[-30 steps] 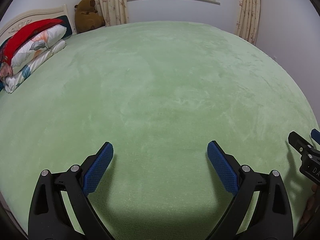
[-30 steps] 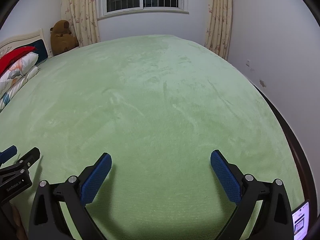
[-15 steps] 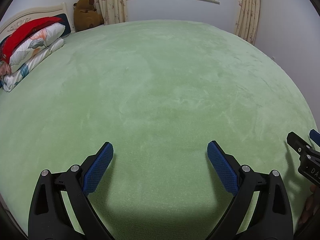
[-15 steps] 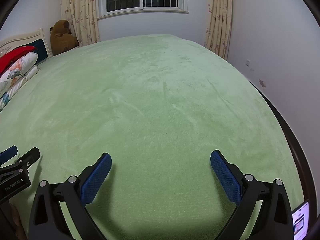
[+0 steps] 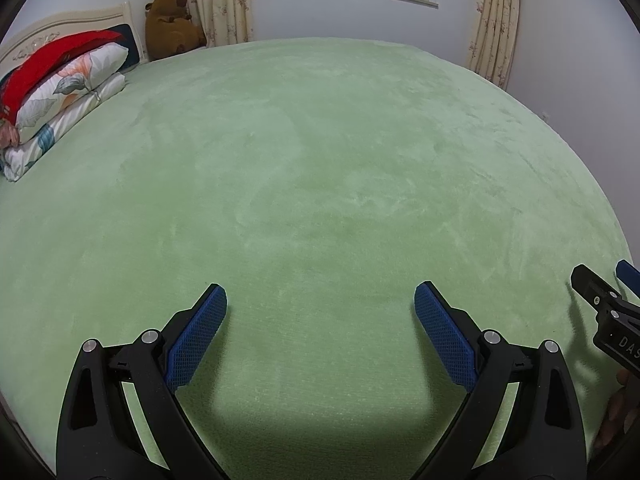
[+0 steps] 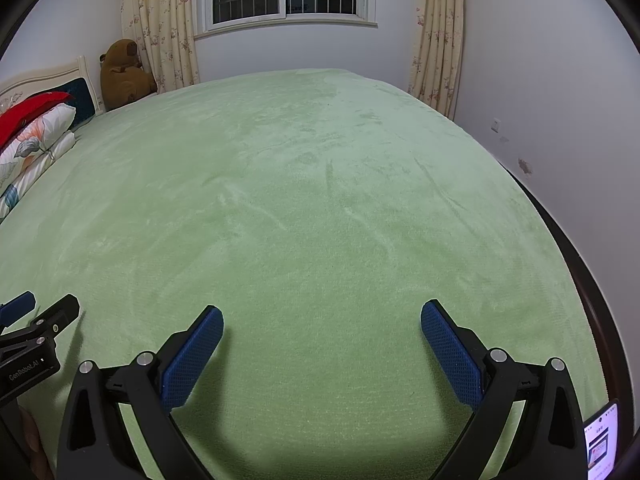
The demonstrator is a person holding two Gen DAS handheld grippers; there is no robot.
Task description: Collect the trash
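While both grippers [image 5: 320, 312] [image 6: 322, 332] gape, only green blanket [image 5: 320, 160] shows.

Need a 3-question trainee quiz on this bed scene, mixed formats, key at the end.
1. True or false: the left hand-held gripper is shut on a piece of trash.
2. Multiple choice: what sits in the corner beside the headboard? A) brown plush toy B) laundry basket C) lamp
3. Fill in: the pillows lie on a ____ coloured blanket.

Key
1. False. Both it and the right hand-held gripper are open and empty; no trash shows on the bed.
2. A, the brown plush toy.
3. Green.
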